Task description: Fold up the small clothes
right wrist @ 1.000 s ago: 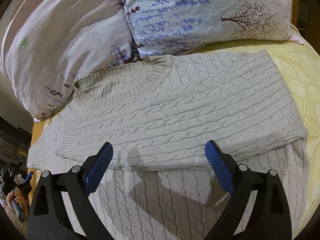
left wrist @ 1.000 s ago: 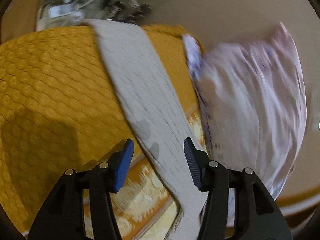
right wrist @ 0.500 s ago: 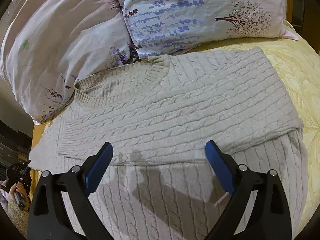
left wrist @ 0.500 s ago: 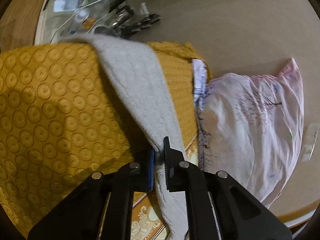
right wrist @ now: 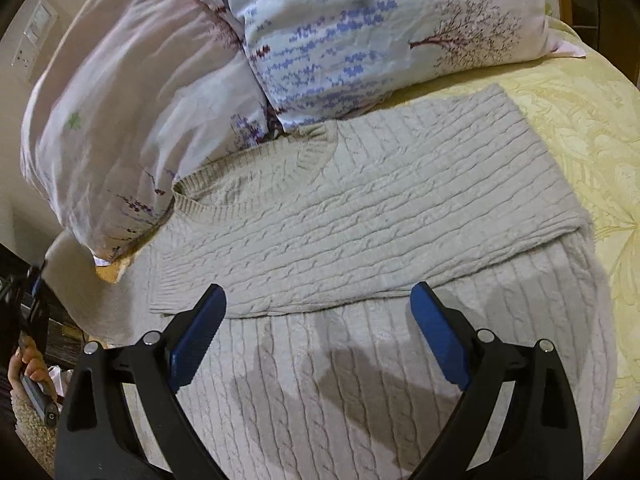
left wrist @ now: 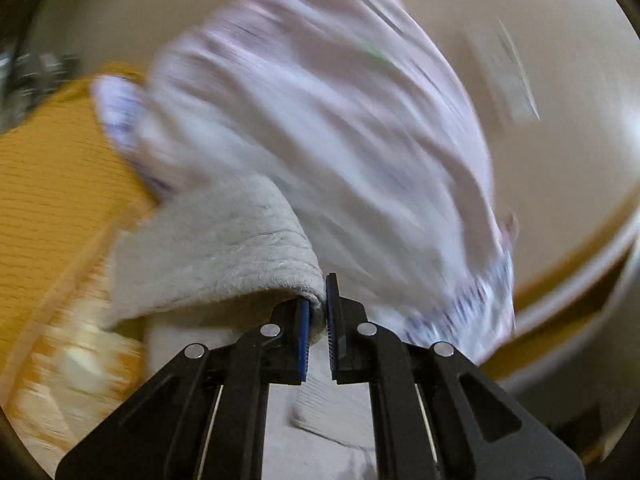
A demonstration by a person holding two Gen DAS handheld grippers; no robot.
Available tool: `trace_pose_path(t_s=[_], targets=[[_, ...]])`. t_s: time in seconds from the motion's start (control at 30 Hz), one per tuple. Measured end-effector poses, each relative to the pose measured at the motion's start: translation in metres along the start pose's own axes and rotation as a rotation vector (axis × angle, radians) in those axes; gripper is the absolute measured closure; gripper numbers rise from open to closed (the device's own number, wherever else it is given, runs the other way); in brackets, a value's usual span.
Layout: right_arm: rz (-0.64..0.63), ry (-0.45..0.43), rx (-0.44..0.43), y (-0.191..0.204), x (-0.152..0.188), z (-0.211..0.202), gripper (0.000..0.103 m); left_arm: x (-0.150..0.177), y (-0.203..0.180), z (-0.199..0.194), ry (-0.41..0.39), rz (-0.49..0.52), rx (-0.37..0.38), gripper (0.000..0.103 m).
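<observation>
A beige cable-knit sweater (right wrist: 360, 216) lies flat on the bed with one sleeve folded across its body. My right gripper (right wrist: 320, 340) is open and empty, hovering over the sweater's lower half. My left gripper (left wrist: 318, 316) is shut on the other sleeve (left wrist: 224, 248) of the sweater and holds it lifted, the knit draping over to the left. The left wrist view is blurred by motion.
Two floral pillows (right wrist: 320, 40) lie along the head of the bed, just behind the sweater's collar; one pillow (left wrist: 320, 120) fills the left wrist view. The yellow bedspread (right wrist: 592, 120) extends to the right. A wall socket plate (right wrist: 36, 40) is at the upper left.
My left gripper closed on the sleeve, then lifted it and swung it toward the pillow. My right gripper stayed open, shifting slightly over the sweater.
</observation>
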State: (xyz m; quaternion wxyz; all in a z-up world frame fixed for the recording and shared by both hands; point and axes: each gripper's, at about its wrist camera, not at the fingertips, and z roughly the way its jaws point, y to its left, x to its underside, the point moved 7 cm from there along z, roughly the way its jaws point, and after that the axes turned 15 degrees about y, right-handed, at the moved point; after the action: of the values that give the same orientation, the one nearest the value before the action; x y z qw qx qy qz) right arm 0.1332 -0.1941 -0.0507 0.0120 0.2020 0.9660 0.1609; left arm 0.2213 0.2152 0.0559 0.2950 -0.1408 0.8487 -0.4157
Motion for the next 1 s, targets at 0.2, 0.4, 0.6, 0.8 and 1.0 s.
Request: trace_pose_path(t_s=[0.2, 0.4, 0.6, 0.8, 1.0], targets=[[0.019, -0.020, -0.003, -0.017, -0.004, -0.023, 0.010, 0.074, -0.068, 0.103, 0.248, 0.183, -0.050, 0.097], [0.062, 0.001, 0.015, -0.048, -0.004, -0.033, 0.010, 0.159, -0.068, 0.182, 0.487, 0.242, -0.162, 0.096], [-0.015, -0.010, 0.020, -0.038, -0.010, -0.041, 0.015, 0.178, -0.056, 0.179, 0.570, 0.215, -0.144, 0.041], [-0.287, -0.041, -0.017, 0.039, -0.016, -0.039, 0.032, 0.142, -0.042, 0.108, 0.411, 0.204, -0.132, 0.023], [-0.671, -0.034, 0.024, 0.145, -0.003, 0.000, 0.039, 0.107, 0.023, 0.082, 0.317, -0.005, -0.196, 0.027]])
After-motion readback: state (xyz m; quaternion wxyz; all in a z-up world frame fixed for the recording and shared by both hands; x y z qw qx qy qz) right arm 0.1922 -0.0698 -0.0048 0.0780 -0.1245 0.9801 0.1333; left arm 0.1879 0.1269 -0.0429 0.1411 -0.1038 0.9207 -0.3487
